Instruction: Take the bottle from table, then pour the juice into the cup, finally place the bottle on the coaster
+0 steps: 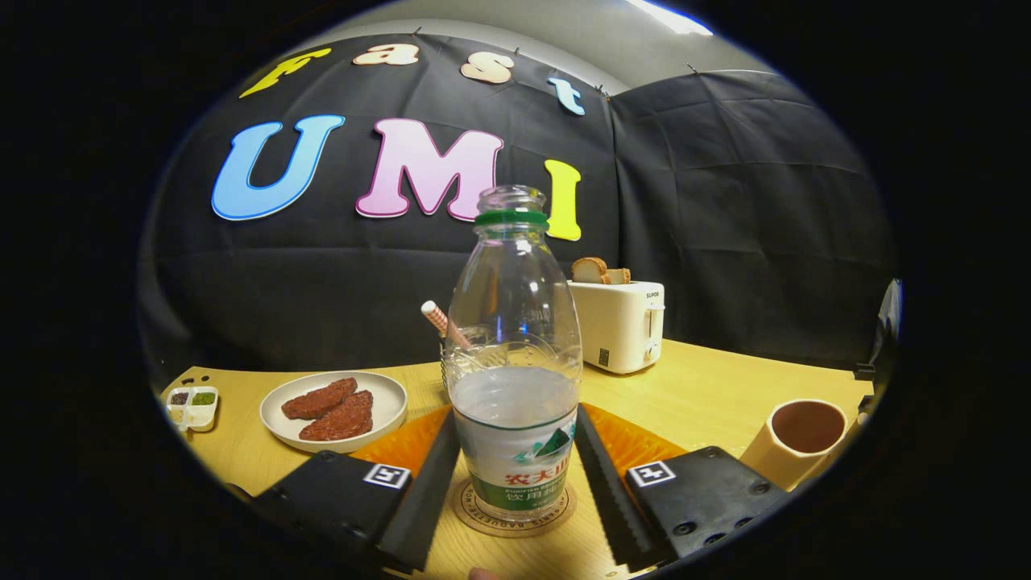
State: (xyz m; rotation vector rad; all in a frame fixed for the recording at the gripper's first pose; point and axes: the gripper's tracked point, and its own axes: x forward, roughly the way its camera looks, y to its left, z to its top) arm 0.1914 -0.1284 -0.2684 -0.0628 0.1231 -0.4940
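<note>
A small white condiment tray (192, 405) lies far left on the smooth wooden table (709, 387); beside it a round white plate (333, 409) carries two flat brown patties (332, 408); the clear plastic bottle (514, 354), uncapped and about half full, stands upright on a round coaster (513, 507), between the fingers of the gripper (513, 475), which stand apart and seem not to press it; behind stands a boxy white toaster (619, 324) with bread; right, a cylindrical beige cup (799, 443)
</note>
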